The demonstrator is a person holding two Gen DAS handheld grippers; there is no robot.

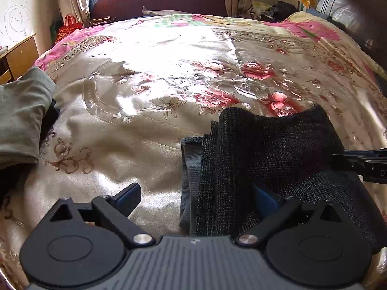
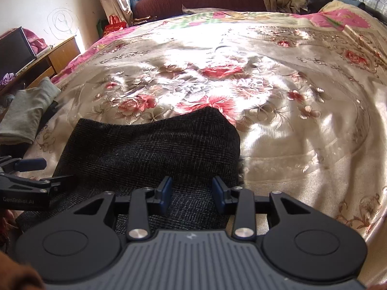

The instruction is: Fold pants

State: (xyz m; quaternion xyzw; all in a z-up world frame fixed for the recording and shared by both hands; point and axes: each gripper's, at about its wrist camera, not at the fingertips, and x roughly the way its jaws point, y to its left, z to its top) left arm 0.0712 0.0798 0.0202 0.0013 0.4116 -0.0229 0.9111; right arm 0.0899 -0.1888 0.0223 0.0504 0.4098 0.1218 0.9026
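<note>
The dark checked pants (image 1: pixel 266 154) lie folded into a thick stack on the flowered bedspread (image 1: pixel 169 55), with a grey inner layer showing at their left edge. My left gripper (image 1: pixel 197 199) is open wide at the stack's near left side. Its left finger is over bare bedspread, and its right finger (image 1: pixel 264 199) is partly tucked against the fabric. In the right wrist view my right gripper (image 2: pixel 192 193) hovers half open over the near part of the pants (image 2: pixel 150 145), its pads not pressing on cloth. The left gripper (image 2: pixel 42 172) shows at the left edge there.
A folded grey-green garment (image 1: pixel 21 116) with something black under it lies at the bed's left edge. A wooden desk (image 2: pixel 60 53) stands beyond it, a maroon sofa (image 1: pixel 157 0) at the far side and a dark headboard (image 1: pixel 350 12) at the right.
</note>
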